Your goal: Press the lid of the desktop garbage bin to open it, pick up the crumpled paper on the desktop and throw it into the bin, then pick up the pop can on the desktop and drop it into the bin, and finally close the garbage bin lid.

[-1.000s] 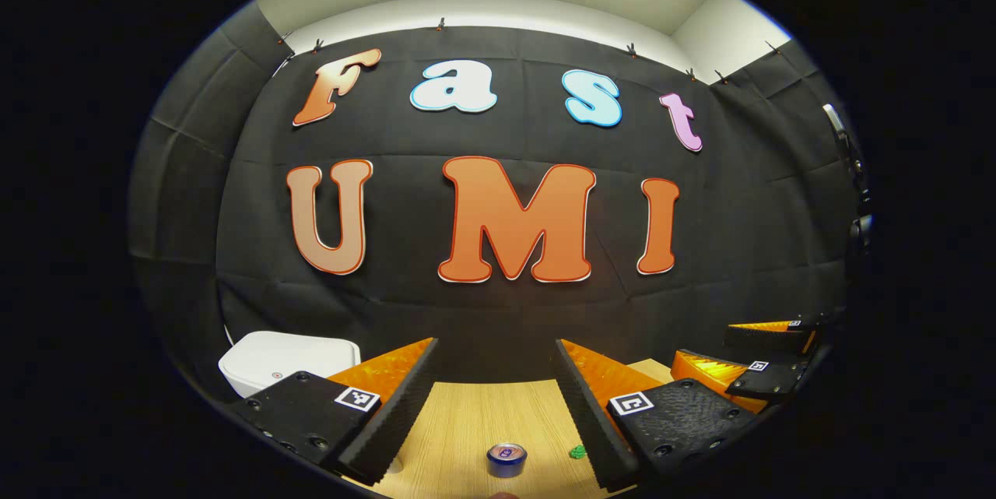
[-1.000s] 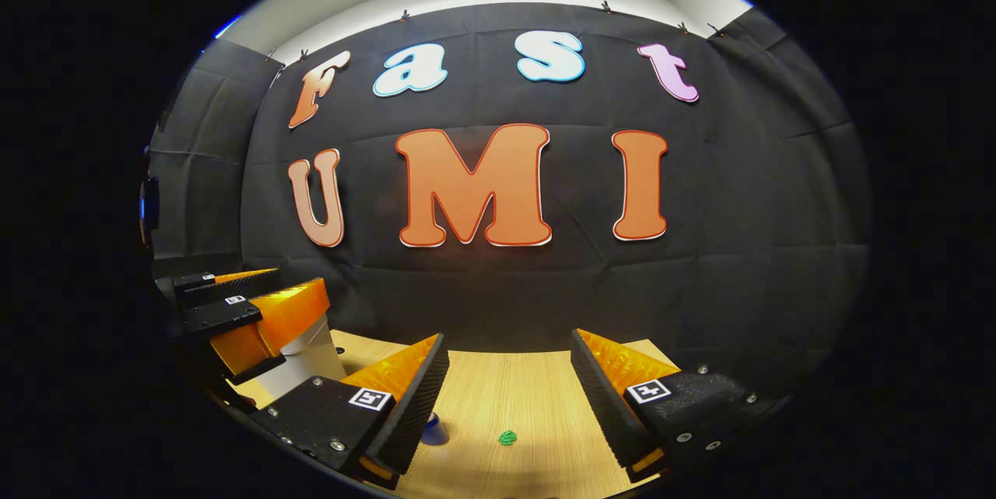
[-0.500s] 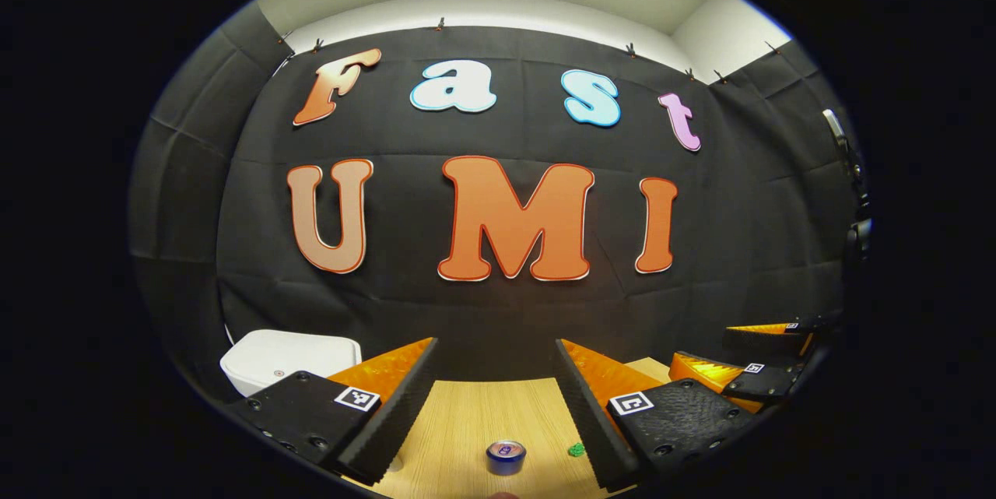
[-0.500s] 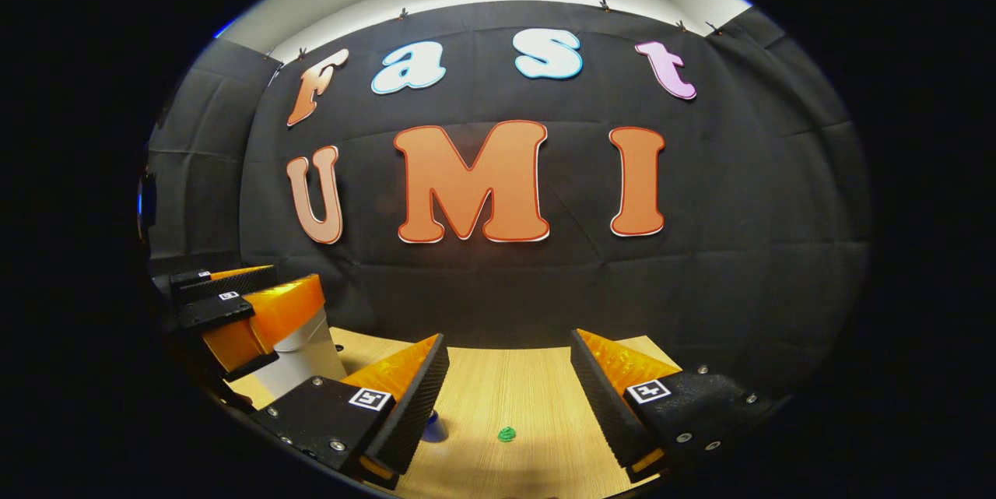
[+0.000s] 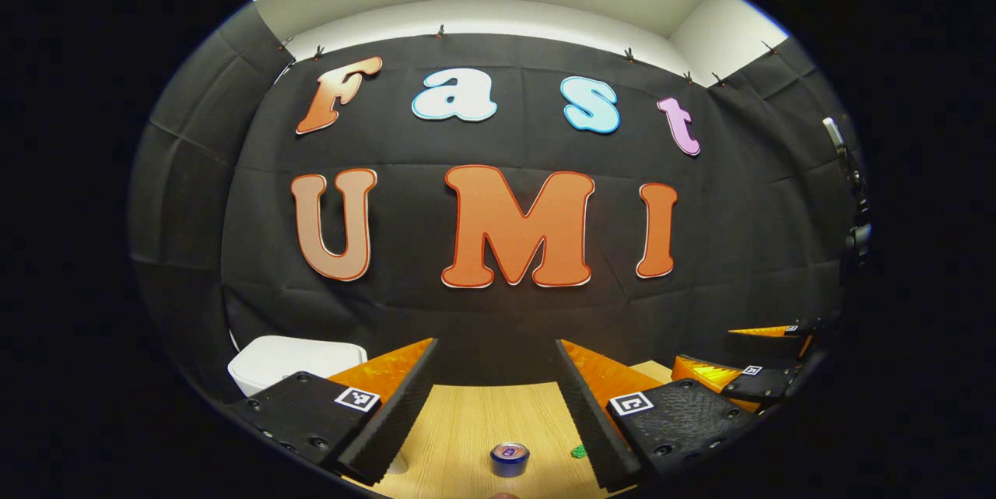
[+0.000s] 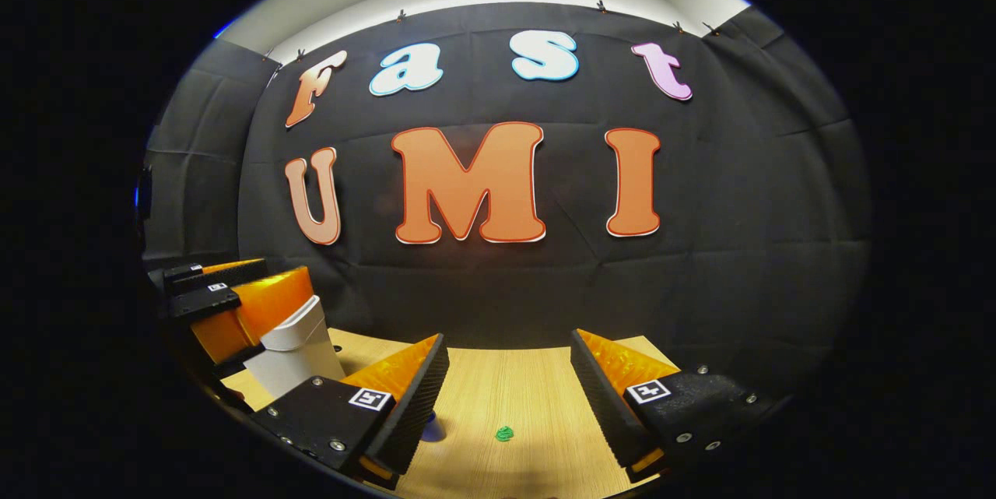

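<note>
The white garbage bin stands at the left of the wooden desktop with its lid down; it also appears in the right gripper view. A blue pop can stands upright low between my left gripper's open fingers, well below them. A small green crumpled paper lies just right of the can. In the right gripper view the paper lies between my right gripper's open fingers, and the can is half hidden behind its left finger. Both grippers hover empty above the desk.
The black cloth wall closes the desk's far edge. My right gripper shows at the right edge of the left gripper view. My left gripper shows at the left of the right gripper view, beside the bin's upper part.
The left gripper has lifted or tilted up slightly, so the bin sits lower in its view. In the right gripper view it has drawn left, uncovering more of the bin's top.
</note>
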Motion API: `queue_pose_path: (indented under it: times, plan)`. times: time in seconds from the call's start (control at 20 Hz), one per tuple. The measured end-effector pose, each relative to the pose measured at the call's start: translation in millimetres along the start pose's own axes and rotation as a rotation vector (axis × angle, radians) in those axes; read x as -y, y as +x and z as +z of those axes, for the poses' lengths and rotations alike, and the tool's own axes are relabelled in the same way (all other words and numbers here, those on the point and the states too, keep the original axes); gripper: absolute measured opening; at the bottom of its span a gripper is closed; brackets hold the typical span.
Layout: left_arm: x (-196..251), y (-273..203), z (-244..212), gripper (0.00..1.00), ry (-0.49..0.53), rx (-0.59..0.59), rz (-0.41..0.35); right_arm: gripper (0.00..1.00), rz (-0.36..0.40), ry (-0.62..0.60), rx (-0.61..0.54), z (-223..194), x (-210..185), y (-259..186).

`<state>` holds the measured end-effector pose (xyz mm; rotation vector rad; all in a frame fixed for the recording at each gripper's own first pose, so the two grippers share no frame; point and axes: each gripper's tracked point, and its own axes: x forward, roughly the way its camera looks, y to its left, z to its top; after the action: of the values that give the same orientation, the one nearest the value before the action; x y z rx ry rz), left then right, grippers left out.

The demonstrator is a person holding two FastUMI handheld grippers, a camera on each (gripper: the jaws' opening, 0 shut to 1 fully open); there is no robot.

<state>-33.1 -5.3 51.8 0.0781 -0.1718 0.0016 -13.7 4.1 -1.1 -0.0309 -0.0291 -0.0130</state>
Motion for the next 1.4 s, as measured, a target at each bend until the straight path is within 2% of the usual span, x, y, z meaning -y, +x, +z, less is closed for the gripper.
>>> queue_pose_path:
  times: [0.15, 0.25, 0.3, 0.5, 0.6, 0.65, 0.7, 0.8, 1.0, 1.25, 1.4]
  plan:
    - [-8, -4, 1, 0.87, 0.003, 0.001, 0.019, 0.94, -0.012, -0.001, -0.011, -5, 5, 4]
    - [-15, -6, 1, 0.91, 0.005, 0.004, 0.041, 0.94, -0.016, -0.003, -0.018, -11, 7, 6]
    - [-18, -7, 3, 0.87, 0.004, 0.008, 0.048, 0.94, -0.016, -0.005, -0.024, -14, 8, 7]
    - [-28, -10, 4, 0.86, 0.021, 0.01, 0.077, 0.94, -0.013, -0.008, -0.039, -22, 7, 13]
    - [-32, -13, 3, 0.8, 0.026, 0.005, 0.086, 0.94, -0.006, -0.012, -0.048, -27, 5, 16]
    - [-37, -14, 4, 0.74, 0.027, 0.01, 0.094, 0.94, -0.003, -0.015, -0.053, -30, 4, 18]
    - [-42, -13, 5, 0.73, 0.032, 0.011, 0.104, 0.94, 0.0, -0.017, -0.058, -32, 3, 20]
    - [-59, -16, 8, 0.52, 0.044, 0.015, 0.15, 0.94, 0.008, -0.016, -0.06, -33, 1, 22]
    - [-108, -9, -1, 0.02, 0.02, -0.018, 0.253, 0.94, 0.015, -0.014, -0.055, -32, -2, 26]
    - [-181, -2, -21, 0.0, 0.046, -0.075, 0.388, 0.94, 0.008, -0.014, -0.054, -32, 1, 28]
    - [-220, 13, -52, 0.0, 0.016, -0.157, 0.429, 0.94, 0.006, -0.014, -0.055, -31, 1, 29]
